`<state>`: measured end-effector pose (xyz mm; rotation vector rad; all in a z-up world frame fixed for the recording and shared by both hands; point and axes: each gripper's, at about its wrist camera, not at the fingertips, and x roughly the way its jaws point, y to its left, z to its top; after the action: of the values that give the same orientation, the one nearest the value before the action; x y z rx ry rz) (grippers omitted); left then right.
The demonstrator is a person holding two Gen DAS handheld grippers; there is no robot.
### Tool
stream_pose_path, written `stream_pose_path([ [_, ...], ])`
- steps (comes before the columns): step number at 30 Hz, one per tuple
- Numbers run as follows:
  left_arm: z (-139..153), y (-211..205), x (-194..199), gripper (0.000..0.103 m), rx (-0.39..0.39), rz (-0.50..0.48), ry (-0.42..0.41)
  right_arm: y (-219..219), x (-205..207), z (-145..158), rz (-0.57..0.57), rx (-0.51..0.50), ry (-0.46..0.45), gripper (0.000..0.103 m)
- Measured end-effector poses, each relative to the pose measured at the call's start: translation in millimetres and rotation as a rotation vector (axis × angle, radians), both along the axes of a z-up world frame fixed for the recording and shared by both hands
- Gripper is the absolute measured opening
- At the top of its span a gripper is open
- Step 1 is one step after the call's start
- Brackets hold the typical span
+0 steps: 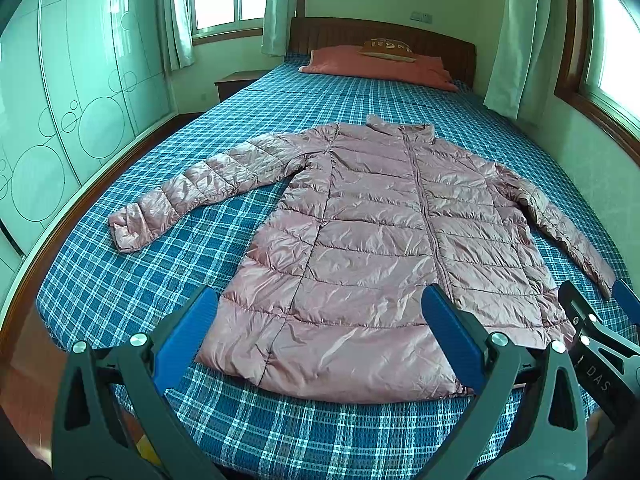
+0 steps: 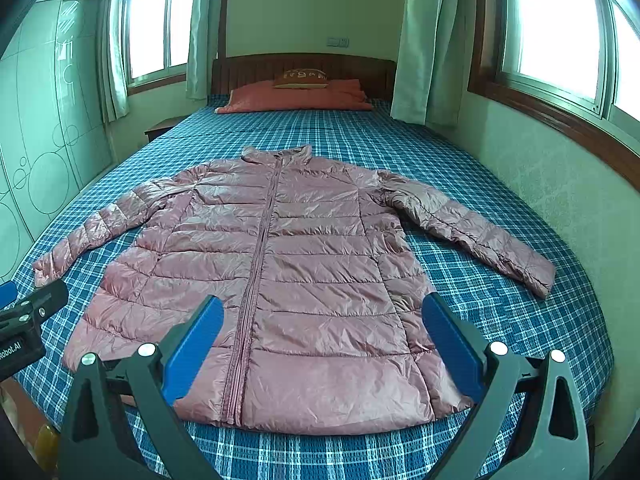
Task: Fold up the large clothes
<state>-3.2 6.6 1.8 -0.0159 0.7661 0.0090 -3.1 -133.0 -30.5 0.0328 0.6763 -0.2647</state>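
A pink quilted puffer jacket [image 1: 372, 248] lies flat and zipped on the bed, collar far, hem near, both sleeves spread out; it also shows in the right wrist view [image 2: 280, 280]. My left gripper [image 1: 320, 320] is open and empty, hovering above the hem's left part. My right gripper [image 2: 322, 328] is open and empty, above the hem's right part. The right gripper's tip also shows in the left wrist view [image 1: 592, 312], and the left gripper's tip in the right wrist view [image 2: 24, 308].
The bed has a blue plaid cover [image 1: 168, 280], a red pillow [image 1: 380, 66] and a wooden headboard [image 1: 380, 36]. A wall [image 2: 540, 184] runs close along the right side. A wardrobe [image 1: 60, 100] stands to the left, with a nightstand [image 1: 236, 82] beside the headboard.
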Motion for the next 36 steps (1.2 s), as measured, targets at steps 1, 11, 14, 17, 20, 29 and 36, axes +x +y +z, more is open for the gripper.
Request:
stream_pose_path([
  [1, 0, 0, 0, 0.101, 0.000, 0.001, -0.001, 0, -1, 0, -0.001, -0.001, 0.000, 0.098],
  [11, 0, 1, 1, 0.101, 0.000, 0.000, 0.002, 0, 0, -2, 0.000, -0.001, 0.000, 0.098],
  [14, 0, 1, 1, 0.101, 0.000, 0.001, 0.003, 0, 0, -2, 0.000, -0.001, 0.001, 0.098],
  [17, 0, 0, 1, 0.101, -0.001, 0.000, 0.003, 0, 0, -1, 0.000, -0.001, 0.002, 0.098],
  [20, 0, 1, 1, 0.101, 0.000, 0.000, 0.004, -2, -3, 1, 0.001, 0.000, 0.006, 0.098],
  [29, -16, 6, 2, 0.101, -0.017, 0.019, 0.022, 0, 9, -8, 0.003, 0.012, 0.015, 0.098],
  [36, -43, 26, 39, 0.101, -0.077, 0.035, 0.113, -22, 26, -23, -0.022, 0.041, 0.022, 0.098],
])
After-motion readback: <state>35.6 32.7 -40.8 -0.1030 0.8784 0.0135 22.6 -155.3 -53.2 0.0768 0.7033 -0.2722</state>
